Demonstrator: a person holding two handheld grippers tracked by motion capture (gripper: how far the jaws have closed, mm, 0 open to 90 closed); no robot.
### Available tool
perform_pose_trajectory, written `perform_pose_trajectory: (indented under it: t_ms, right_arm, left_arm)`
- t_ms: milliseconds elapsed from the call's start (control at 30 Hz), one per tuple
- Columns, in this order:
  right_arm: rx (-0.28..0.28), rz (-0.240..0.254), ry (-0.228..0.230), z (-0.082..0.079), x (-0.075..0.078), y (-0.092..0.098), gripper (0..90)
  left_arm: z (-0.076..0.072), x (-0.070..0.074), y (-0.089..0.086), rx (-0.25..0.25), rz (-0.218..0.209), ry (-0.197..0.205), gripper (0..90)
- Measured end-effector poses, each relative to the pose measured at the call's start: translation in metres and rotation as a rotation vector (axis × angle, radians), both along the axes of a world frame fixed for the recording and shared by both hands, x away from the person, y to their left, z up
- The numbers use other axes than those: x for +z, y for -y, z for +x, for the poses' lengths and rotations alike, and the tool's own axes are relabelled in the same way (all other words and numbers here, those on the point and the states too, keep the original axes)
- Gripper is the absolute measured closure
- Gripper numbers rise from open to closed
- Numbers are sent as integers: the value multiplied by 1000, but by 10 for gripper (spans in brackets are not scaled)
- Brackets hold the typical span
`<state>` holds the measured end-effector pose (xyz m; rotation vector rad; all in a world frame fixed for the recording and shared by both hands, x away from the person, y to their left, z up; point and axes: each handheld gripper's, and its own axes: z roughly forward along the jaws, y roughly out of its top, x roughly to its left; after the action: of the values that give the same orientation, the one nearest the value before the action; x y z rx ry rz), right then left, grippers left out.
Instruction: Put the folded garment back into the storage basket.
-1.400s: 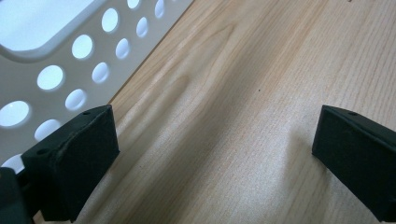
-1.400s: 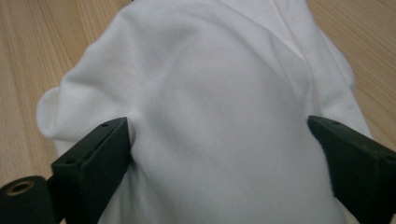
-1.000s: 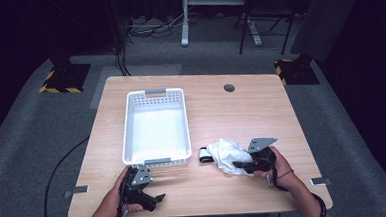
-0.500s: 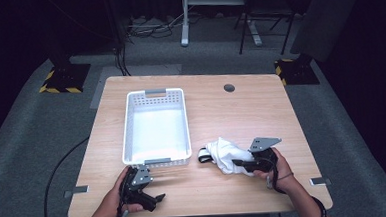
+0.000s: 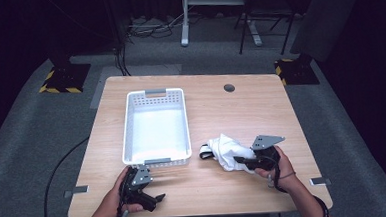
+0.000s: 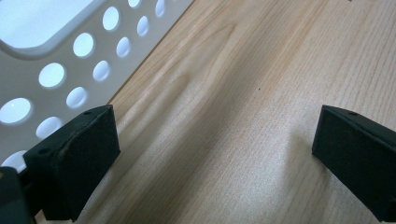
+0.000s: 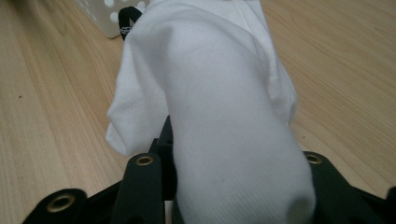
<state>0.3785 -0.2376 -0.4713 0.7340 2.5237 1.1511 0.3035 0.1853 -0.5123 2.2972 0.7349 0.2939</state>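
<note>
Between the earlier high views and the present one, little displacement is seen: the white cloth (image 5: 227, 152) lies at the same place on the table (image 5: 261, 105), and both hands are found where they were. What has changed is the right gripper (image 5: 246, 160): its jaws have just been closing, with the cloth between them, and they are now brought up tight on the fabric. It is judged from this that the grasp has been completed and that the cloth is ready to be lifted; the white basket (image 5: 155, 96) is the likely destination, though no lift has yet begun.

Right gripper: in the right gripper view the jaws are seen clamped on a thick fold of the white cloth (image 7: 219, 107), which bulges up and forward from between them. The remainder of the cloth is draped ahead of the jaws and rests on the table. A small black part with white marking (image 7: 128, 22) shows at the far end of the cloth, close to a corner of the basket.

Left gripper (image 5: 146, 191): the jaws are held wide apart and nothing is between them. In the left gripper view bare tabletop is seen between the pads (image 6: 74, 154), and the perforated basket wall (image 6: 70, 70) stands just beyond the left jaw, not touched.
</note>
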Motion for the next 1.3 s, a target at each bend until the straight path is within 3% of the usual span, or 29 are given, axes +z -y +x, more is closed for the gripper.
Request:
perform_pose_trajectory:
  t_ms: [933, 1300]
  right_arm:
    - [-11, 18, 77, 8, 46, -11, 614]
    - [-1, 11, 101, 10, 61, -25, 613]
  left_arm:
    - [0, 0, 0, 1, 1, -1, 7]
    - [0, 0, 0, 0, 0, 0, 7]
